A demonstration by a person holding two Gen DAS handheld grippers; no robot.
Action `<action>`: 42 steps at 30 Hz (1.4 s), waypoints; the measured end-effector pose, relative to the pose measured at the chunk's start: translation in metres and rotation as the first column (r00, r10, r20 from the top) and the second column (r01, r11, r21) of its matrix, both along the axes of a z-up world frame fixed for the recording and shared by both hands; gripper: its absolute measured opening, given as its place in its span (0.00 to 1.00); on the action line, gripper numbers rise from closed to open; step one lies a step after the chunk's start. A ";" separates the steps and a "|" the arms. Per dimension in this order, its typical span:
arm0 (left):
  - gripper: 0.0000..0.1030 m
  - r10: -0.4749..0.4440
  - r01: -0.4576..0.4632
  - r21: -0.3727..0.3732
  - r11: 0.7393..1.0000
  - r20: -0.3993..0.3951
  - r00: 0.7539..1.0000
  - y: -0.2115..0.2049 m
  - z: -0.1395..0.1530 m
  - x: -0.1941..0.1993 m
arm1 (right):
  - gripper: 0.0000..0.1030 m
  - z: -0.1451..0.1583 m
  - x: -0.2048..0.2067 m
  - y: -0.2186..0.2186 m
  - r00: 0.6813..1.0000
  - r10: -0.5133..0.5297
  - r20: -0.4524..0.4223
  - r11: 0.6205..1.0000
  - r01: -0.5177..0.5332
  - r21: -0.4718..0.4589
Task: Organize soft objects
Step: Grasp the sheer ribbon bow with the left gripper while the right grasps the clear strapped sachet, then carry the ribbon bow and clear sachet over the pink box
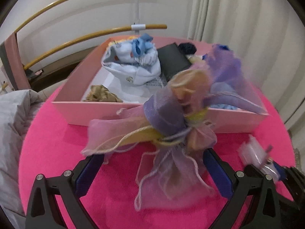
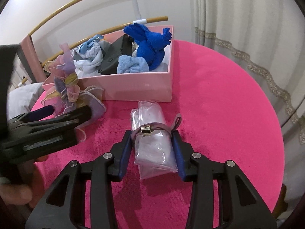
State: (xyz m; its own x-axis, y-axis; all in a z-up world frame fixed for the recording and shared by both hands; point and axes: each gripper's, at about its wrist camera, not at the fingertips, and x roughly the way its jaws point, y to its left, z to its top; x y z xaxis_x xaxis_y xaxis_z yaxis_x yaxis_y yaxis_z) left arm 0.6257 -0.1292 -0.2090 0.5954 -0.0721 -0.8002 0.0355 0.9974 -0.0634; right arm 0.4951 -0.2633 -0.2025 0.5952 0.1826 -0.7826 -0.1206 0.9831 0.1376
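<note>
A sheer purple, pink and yellow scarf bundle (image 1: pixel 171 118) lies on the pink table just in front of the pink box (image 1: pixel 95 112). My left gripper (image 1: pixel 152 156) stands open around its near end, a blue pad on each side and neither visibly pressing. The right wrist view shows the same scarf (image 2: pixel 66 91) and the left gripper (image 2: pixel 64 110) at the left. My right gripper (image 2: pixel 154 143) is shut on a rolled clear plastic pouch (image 2: pixel 152 148) that is wrapped by a strap with a metal clasp (image 2: pixel 145 130); the pouch rests on the tablecloth.
The pink box (image 2: pixel 133 85) holds white and blue clothes (image 2: pixel 89 55), a black case (image 2: pixel 114 57), a light blue towel (image 2: pixel 131 64) and a royal blue cloth (image 2: pixel 150 43). Grey fabric (image 1: pixel 11 124) lies off the table's left edge. Wooden rails and a curtain stand behind.
</note>
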 end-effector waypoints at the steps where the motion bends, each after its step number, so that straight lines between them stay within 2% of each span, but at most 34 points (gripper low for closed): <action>1: 0.79 -0.005 0.005 -0.012 1.000 -0.008 1.000 -0.001 -0.003 0.004 | 0.37 0.000 0.000 0.000 1.000 0.000 0.000 1.000 0.000 -0.001; 2: 0.76 -0.003 0.003 -0.010 1.000 -0.004 1.000 -0.001 -0.004 0.005 | 0.37 0.000 0.000 0.000 1.000 0.001 0.000 1.000 -0.001 0.000; 4: 0.46 -0.020 0.020 -0.029 0.999 0.009 1.000 0.001 -0.003 0.005 | 0.37 0.000 0.001 0.000 1.000 0.000 0.000 1.000 0.000 -0.001; 5: 0.37 -0.027 0.027 -0.037 0.999 0.008 1.000 0.003 -0.004 0.005 | 0.37 0.000 0.001 0.000 1.000 0.000 0.000 1.000 0.000 -0.003; 6: 0.23 -0.035 0.036 -0.052 0.998 0.002 0.999 0.006 -0.005 0.004 | 0.37 0.000 0.001 0.000 1.000 -0.001 0.000 1.000 0.001 -0.004; 9: 0.13 -0.047 0.047 -0.074 0.996 -0.002 0.999 0.018 -0.005 -0.001 | 0.37 0.001 -0.001 0.001 1.000 -0.003 0.003 1.000 0.003 0.005; 19: 0.10 -0.062 0.064 -0.043 0.997 0.034 0.997 0.035 0.011 -0.038 | 0.36 0.006 -0.026 0.003 1.000 -0.014 0.004 0.999 0.014 0.041; 28: 0.10 -0.053 0.056 -0.040 0.998 0.070 0.996 0.053 0.030 -0.074 | 0.36 0.032 -0.053 0.017 0.999 0.002 0.049 1.000 -0.004 0.029; 42: 0.10 -0.019 0.028 -0.065 0.997 0.145 0.989 0.089 0.080 -0.161 | 0.36 0.073 -0.094 0.051 0.990 0.058 0.129 0.998 -0.060 0.013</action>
State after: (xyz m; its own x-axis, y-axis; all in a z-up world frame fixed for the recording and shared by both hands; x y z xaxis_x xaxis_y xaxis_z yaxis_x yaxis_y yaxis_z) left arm 0.4649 -0.0397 -0.1288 0.7014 -0.1380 -0.6992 0.0725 0.9898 -0.1226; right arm 0.4011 -0.2123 -0.1299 0.6783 0.2324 -0.6971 -0.1957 0.9715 0.1335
